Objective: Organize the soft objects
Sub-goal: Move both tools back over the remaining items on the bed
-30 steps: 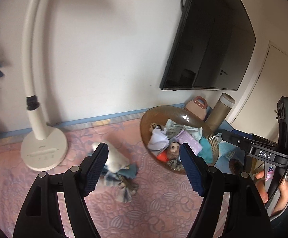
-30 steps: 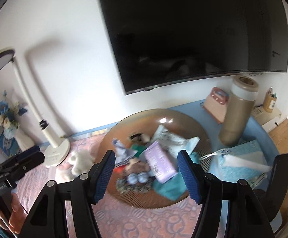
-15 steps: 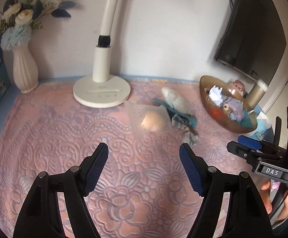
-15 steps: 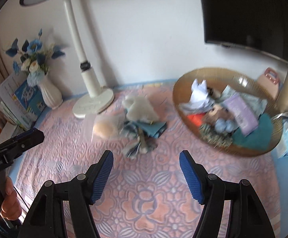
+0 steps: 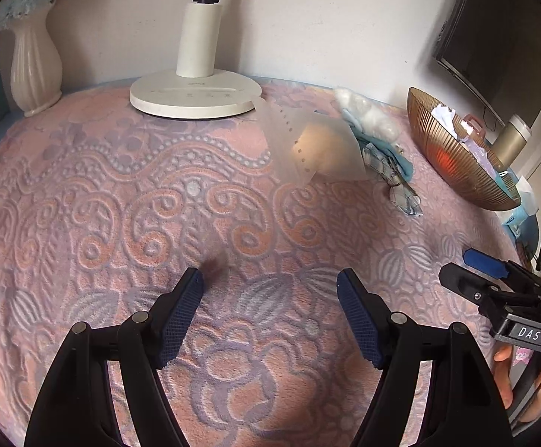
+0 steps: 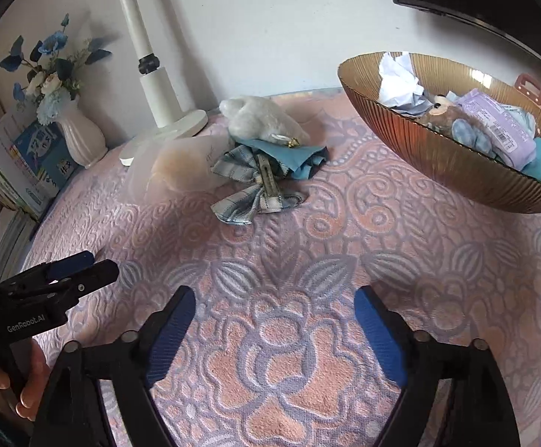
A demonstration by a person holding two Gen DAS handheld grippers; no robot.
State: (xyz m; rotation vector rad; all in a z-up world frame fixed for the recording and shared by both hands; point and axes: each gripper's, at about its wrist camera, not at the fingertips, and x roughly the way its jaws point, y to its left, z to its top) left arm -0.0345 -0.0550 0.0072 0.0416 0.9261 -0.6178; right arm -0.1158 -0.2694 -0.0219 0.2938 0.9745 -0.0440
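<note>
Loose pile ahead of both claws, none of it gripped.

Right claw (image 6: 274, 320) and left claw (image 5: 270, 305) spread, empty; plaid bow (image 6: 250, 190) ahead, slightly left of right claw, probably nearer it (fisheye distorts), long axis crosswise; bowl (image 6: 438, 156) right.

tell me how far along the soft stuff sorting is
Done: several soft things already sit in the gold bowl. In hand: nothing; left gripper and right gripper are open. Left: white plush, blue cloth, plaid bow on the mat.
</note>
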